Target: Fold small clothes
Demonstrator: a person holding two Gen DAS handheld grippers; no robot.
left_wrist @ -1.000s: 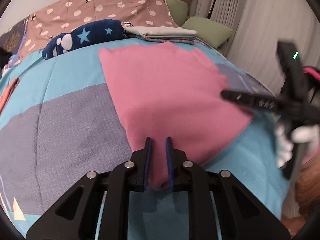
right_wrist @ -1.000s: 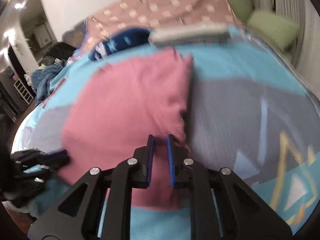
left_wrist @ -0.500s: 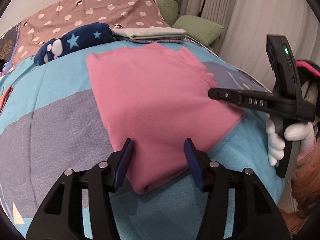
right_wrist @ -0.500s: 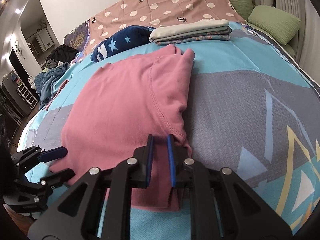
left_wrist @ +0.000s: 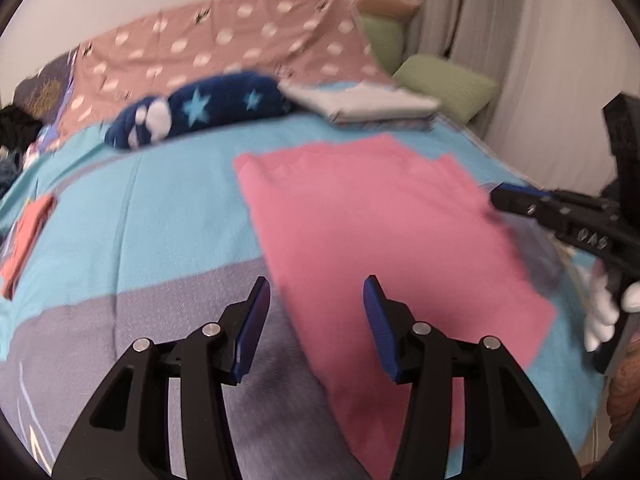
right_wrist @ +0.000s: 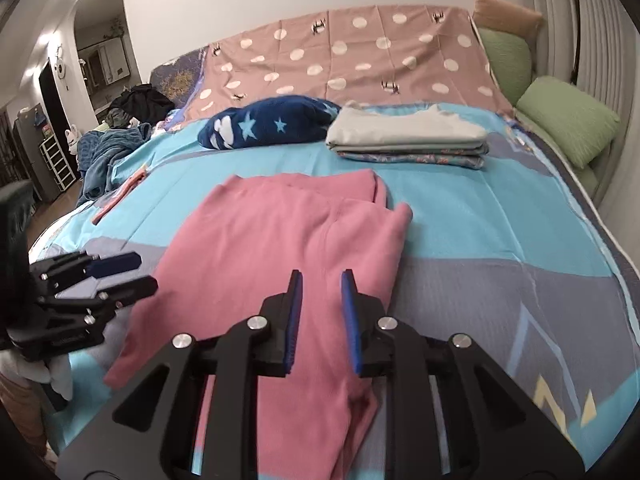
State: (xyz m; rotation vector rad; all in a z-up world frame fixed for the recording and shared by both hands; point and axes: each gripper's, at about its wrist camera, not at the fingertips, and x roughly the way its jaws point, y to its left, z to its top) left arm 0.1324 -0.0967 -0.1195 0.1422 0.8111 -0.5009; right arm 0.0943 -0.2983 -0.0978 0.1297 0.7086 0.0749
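Observation:
A pink garment (left_wrist: pixel 376 232) lies folded flat on the blue and grey bedspread (left_wrist: pixel 152 208); it also shows in the right wrist view (right_wrist: pixel 280 248). My left gripper (left_wrist: pixel 316 316) is open and empty, hovering over the garment's near left edge. My right gripper (right_wrist: pixel 322 312) is open a little and empty, above the garment's near right part. Each gripper shows in the other's view: the right gripper (left_wrist: pixel 560 216) at the far right, the left gripper (right_wrist: pixel 116 276) at the left edge.
A stack of folded clothes (right_wrist: pixel 408 140) and a navy star-patterned bundle (right_wrist: pixel 272 124) lie at the back of the bed. Green pillows (right_wrist: pixel 568 128) sit at the back right. An orange cloth (left_wrist: pixel 28 236) lies at the bed's left edge.
Both grippers have let go of the pink garment. The left jaws opened first and lifted away; the right jaws opened a little and rose. The garment now rests flat.

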